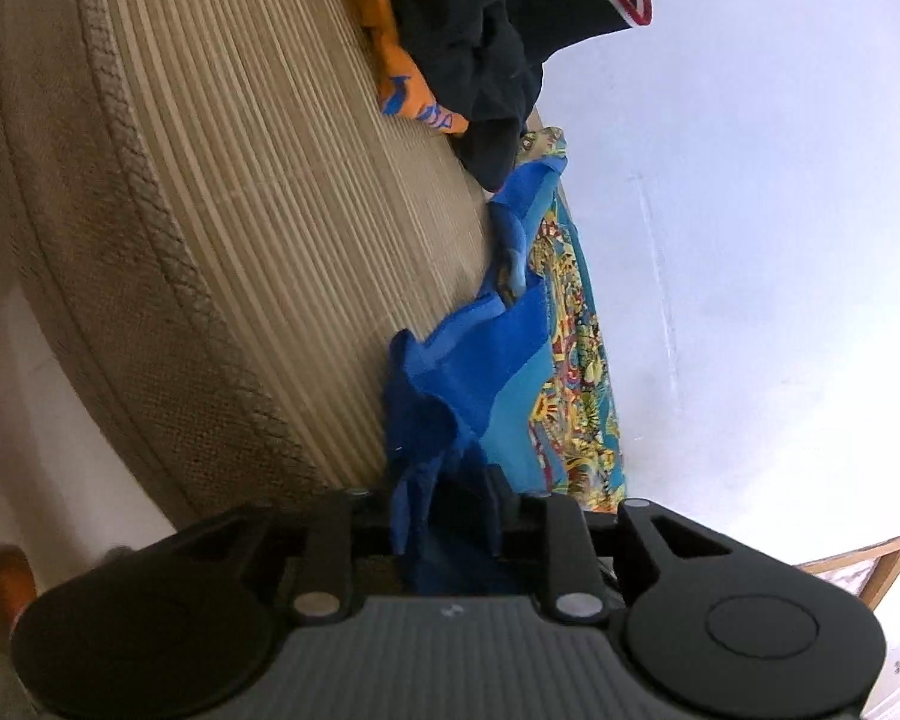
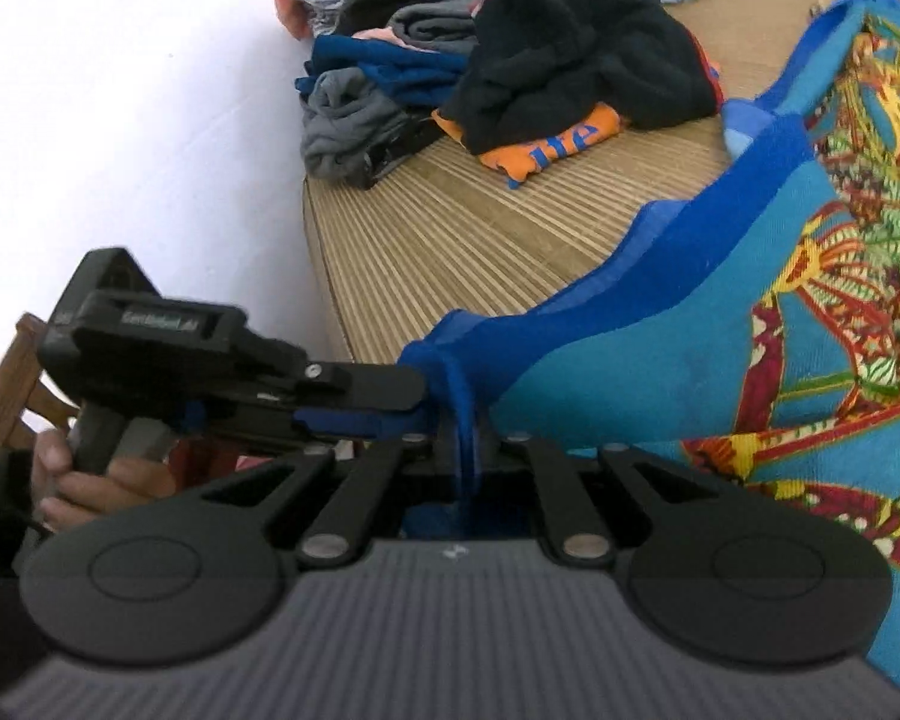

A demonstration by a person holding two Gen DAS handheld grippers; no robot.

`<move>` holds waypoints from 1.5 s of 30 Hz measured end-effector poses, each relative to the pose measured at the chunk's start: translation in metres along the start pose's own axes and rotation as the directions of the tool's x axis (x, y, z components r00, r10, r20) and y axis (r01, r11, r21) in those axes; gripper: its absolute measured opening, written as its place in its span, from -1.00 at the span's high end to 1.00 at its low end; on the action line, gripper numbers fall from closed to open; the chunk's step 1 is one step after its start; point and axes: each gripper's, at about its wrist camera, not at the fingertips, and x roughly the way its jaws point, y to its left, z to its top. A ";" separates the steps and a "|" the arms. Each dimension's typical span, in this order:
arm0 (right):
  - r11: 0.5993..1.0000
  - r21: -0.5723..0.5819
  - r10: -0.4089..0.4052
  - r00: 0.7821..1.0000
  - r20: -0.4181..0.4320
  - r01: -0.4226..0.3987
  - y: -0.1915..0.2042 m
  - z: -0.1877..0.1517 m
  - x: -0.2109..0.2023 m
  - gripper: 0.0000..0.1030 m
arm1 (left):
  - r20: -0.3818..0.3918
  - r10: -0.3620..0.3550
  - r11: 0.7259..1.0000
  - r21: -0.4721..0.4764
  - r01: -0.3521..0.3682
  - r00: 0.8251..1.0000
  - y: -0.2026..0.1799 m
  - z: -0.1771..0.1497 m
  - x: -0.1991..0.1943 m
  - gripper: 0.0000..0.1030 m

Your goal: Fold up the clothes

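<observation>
Shirt [image 2: 678, 360], blue-trimmed with a bright print: soft, light, floppy, draped off the edge of the mat [image 2: 480, 228]; best taken by the thicker blue hem. Right gripper [image 2: 465, 450] pinched shut on a hem strap; left gripper [image 1: 444, 516] with blue cloth between part-spread jaws, grip uncertain. Right view alone shows the clothes pile [image 2: 450, 60] at the mat's far edge and a hand [image 2: 90, 480] beside the mat; left view, the mat's braided rim [image 1: 168, 276].

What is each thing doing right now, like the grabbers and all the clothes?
Right hand-held gripper: shut on the blue trim.
Left hand-held gripper: blue cloth between jaws, grip unclear.
Patterned blue garment: spread out, unfolded.
Black garment: crumpled heap.
Orange shirt: folded, under the black one.
</observation>
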 end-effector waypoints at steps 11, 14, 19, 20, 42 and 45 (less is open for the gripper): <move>0.946 -0.318 -0.062 0.997 0.035 0.069 0.050 -0.011 -0.010 0.84 | -0.033 0.020 1.000 0.007 -0.020 0.999 -0.009 -0.003 0.008 0.47; 0.941 -0.325 -0.089 0.996 0.020 0.091 0.053 -0.013 -0.010 0.78 | -0.040 0.084 0.995 0.060 -0.081 0.996 -0.017 -0.004 0.013 0.91; 0.927 -0.299 -0.218 0.974 0.061 0.226 0.056 -0.019 -0.031 0.37 | -0.014 0.069 0.995 0.075 -0.067 0.998 -0.030 0.002 0.006 0.92; 0.921 -0.266 -0.269 0.958 0.098 0.286 0.054 -0.022 -0.044 0.31 | -0.003 0.049 0.996 0.074 -0.048 0.999 -0.035 0.005 0.001 0.92; -0.011 0.925 -0.989 0.135 -0.067 0.379 -0.031 -0.257 -0.322 -0.19 | 0.269 -0.315 0.901 0.387 0.197 0.910 -0.228 0.066 -0.102 0.93; 0.028 0.952 -0.988 0.153 -0.020 0.306 -0.043 -0.265 -0.334 -0.19 | 0.295 -0.322 0.898 0.395 0.192 0.900 -0.253 0.066 -0.105 0.93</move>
